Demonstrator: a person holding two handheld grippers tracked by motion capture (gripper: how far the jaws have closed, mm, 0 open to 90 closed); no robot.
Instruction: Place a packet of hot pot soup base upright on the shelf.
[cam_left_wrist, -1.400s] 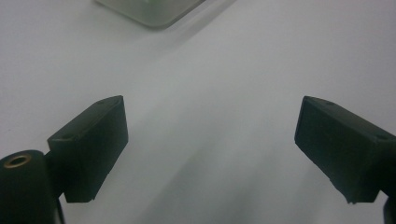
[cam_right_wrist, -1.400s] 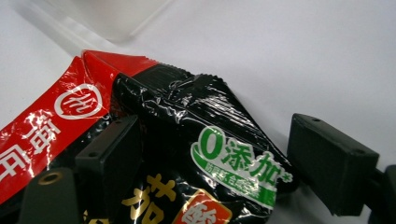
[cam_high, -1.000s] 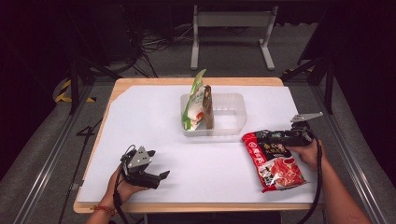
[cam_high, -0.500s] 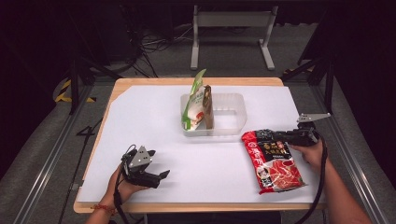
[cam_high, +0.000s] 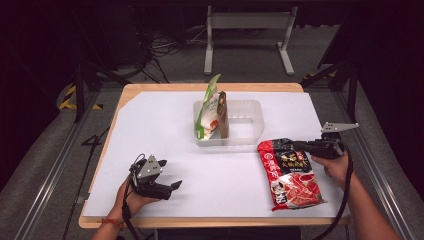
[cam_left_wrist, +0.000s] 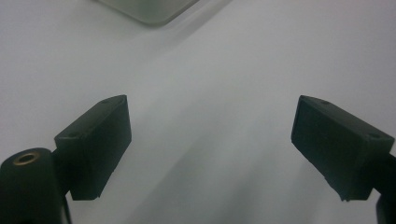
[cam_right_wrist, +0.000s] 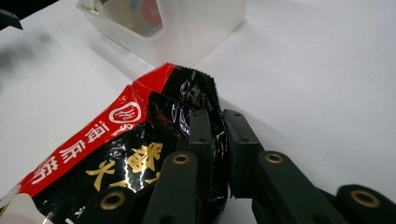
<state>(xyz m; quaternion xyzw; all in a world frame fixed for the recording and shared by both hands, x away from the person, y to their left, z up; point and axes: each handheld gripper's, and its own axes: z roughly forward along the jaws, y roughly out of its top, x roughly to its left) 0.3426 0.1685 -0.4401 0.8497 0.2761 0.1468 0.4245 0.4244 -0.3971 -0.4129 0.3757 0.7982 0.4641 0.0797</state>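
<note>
At the lower right of the high view, a red and black snack packet (cam_high: 290, 172) lay flat on the white table sheet (cam_high: 165, 130), its top edge pointing toward the frame's centre. The right gripper (cam_high: 300, 146), held in a hand coming in from the lower right corner, had just been closing its jaws, and they pinched the upper corner of the packet. In the right gripper view, the two black jaws stood nearly together at lower centre with the crinkled black foil of the packet (cam_right_wrist: 140, 140) pressed between them.

Above the middle of the high view sat a clear plastic tub (cam_high: 250, 125), holding a green and white pouch (cam_high: 209, 107) standing on edge.

At the lower left, the left gripper (cam_high: 172, 187) rested low over the sheet, its jaws spread wide with nothing between them.
</note>
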